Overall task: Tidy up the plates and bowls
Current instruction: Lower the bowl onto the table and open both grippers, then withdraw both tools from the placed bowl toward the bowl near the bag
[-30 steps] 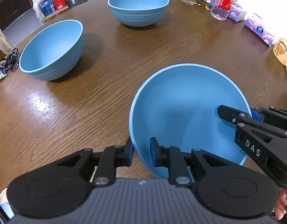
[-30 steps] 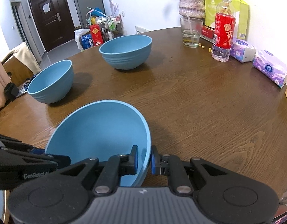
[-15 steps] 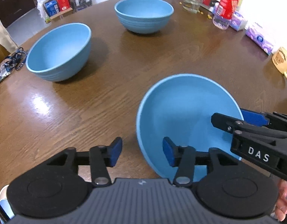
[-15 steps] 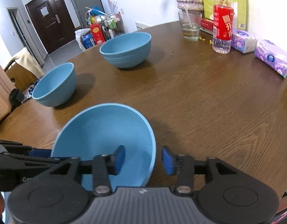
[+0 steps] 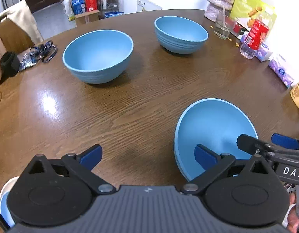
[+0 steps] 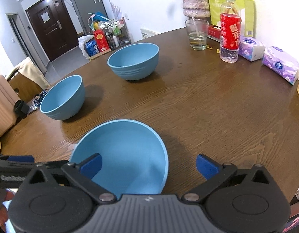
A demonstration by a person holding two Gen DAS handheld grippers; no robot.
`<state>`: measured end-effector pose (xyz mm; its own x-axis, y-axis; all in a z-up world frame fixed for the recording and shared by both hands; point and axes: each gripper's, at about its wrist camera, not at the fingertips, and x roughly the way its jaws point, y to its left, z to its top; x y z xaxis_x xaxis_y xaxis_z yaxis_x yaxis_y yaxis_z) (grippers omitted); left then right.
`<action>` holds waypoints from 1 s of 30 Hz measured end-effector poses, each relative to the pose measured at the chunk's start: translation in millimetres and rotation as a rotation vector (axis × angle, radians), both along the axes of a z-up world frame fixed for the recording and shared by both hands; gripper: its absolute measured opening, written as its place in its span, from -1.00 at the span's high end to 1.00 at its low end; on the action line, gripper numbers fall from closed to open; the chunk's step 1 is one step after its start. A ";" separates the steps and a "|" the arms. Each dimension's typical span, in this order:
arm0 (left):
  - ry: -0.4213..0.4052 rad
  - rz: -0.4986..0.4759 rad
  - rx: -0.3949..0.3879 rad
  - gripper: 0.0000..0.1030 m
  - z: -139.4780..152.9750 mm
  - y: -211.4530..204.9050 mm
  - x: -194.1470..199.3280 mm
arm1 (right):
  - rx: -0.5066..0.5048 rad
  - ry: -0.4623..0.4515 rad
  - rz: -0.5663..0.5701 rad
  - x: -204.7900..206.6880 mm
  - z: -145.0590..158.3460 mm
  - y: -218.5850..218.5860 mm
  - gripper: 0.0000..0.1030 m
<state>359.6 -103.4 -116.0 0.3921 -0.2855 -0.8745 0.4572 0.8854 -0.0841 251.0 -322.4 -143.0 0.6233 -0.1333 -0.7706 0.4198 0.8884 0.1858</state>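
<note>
1. Both claws are opening, jaws wide apart and gripping nothing; the left claw has its right pad inside the near bowl and its left pad over bare worktop; the right claw straddles that bowl's right rim, left pad inside, right pad outside over wood.
2. The near bowl sits on the worktop at the front edge, free of both pads, between the two claws; it seems tilted toward the cameras, though fisheye bending makes that hard to judge.
3. The coming move, as I judge it, turns on the mid bowl; it lies ahead and left of the left claw, well apart from it, and that hand is the nearer; the far bowl lies further back, nearer the right hand's side.
4. All three bowls are round, deep, matte blue, probably plastic, with faint ribs low on the outside and thin pale rims; no long axis, so any rim point serves; equal size suggests they nest.
5. The worktop is dark, glossy, grained wood.
</note>
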 end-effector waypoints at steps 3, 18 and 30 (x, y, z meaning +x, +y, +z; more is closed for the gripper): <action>-0.007 0.010 -0.001 -1.00 2.6 7.6 -2.5 | 0.006 0.003 -0.002 -1.1 0.5 3.1 -1.00; -0.036 0.075 -0.022 -1.00 20.7 48.5 -4.4 | -0.018 -0.020 0.019 -3.1 19.4 29.5 -1.00; -0.073 0.119 -0.030 -1.00 37.0 86.4 3.7 | -0.033 -0.048 0.053 7.5 33.2 59.7 -1.00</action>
